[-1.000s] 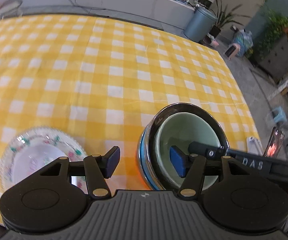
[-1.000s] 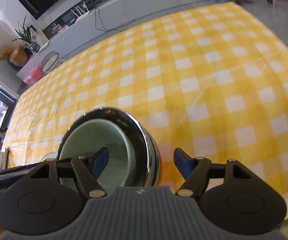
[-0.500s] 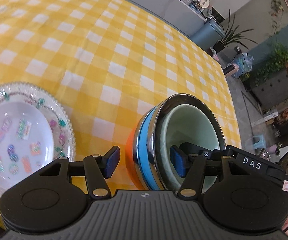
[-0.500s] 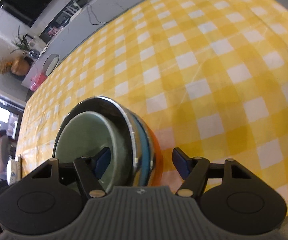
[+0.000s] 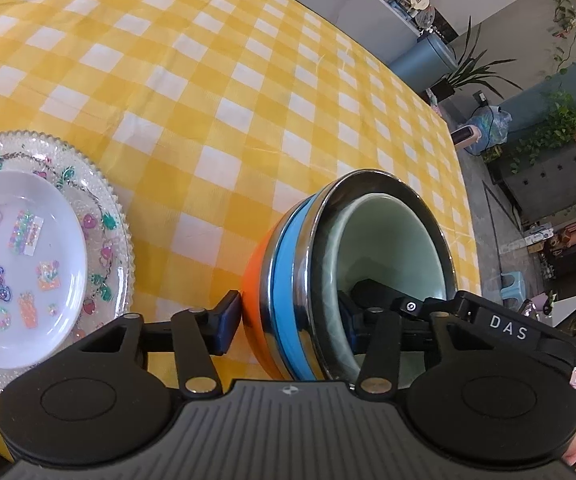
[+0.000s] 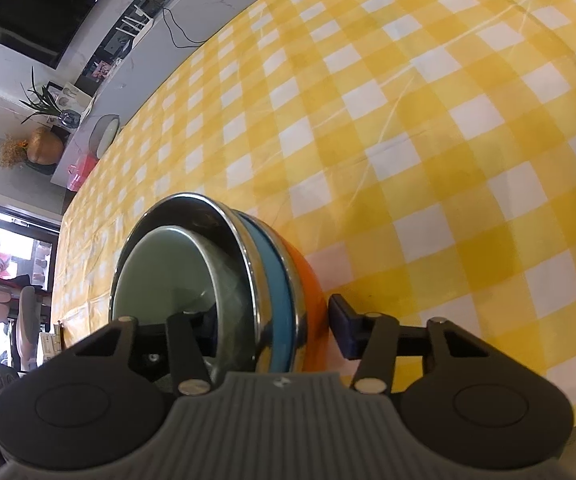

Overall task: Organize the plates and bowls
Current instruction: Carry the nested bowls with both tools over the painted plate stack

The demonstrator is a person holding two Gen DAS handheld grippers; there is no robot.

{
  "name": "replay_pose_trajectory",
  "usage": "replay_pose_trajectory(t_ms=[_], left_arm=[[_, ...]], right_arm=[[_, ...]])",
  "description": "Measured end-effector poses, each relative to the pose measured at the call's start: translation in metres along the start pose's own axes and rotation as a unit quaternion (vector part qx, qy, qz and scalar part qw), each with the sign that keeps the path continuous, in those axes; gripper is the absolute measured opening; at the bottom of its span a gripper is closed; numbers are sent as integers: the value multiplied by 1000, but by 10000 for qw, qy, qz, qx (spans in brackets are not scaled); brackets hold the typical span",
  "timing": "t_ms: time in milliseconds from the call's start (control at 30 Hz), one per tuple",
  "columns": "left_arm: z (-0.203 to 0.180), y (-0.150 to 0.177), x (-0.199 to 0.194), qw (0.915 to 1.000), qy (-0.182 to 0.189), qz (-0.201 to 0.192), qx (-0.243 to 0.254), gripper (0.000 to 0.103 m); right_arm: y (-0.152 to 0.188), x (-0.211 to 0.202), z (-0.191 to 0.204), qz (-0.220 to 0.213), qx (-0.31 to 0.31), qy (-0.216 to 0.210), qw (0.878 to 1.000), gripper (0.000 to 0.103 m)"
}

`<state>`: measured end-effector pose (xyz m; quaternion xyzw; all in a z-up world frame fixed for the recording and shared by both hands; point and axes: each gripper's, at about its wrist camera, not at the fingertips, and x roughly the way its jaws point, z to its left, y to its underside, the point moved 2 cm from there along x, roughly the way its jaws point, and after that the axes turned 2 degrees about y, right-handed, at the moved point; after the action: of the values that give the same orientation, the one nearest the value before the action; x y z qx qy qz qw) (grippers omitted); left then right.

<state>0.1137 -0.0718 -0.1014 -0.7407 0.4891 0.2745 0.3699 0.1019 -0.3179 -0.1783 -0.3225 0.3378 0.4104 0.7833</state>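
Judging by the layout, you're nearly finished: both your left gripper and right gripper clench the nested bowl stack (plates already stacked).

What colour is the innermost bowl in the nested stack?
Pale green innermost bowl, nested inside the steel-rimmed bowl. Best seen in the left wrist view.
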Motion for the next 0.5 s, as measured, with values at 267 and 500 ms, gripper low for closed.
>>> replay_pose_trajectory(t_ms=[267, 500], left_arm=[[-1, -2, 1, 10000, -5, 45, -1, 54], [2, -3, -3, 10000, 3, 76, -26, 54]], right_arm=[[0, -2, 1, -4, -69, 41, 10000, 49], [1, -3, 5, 31, -128, 57, 9999, 49]])
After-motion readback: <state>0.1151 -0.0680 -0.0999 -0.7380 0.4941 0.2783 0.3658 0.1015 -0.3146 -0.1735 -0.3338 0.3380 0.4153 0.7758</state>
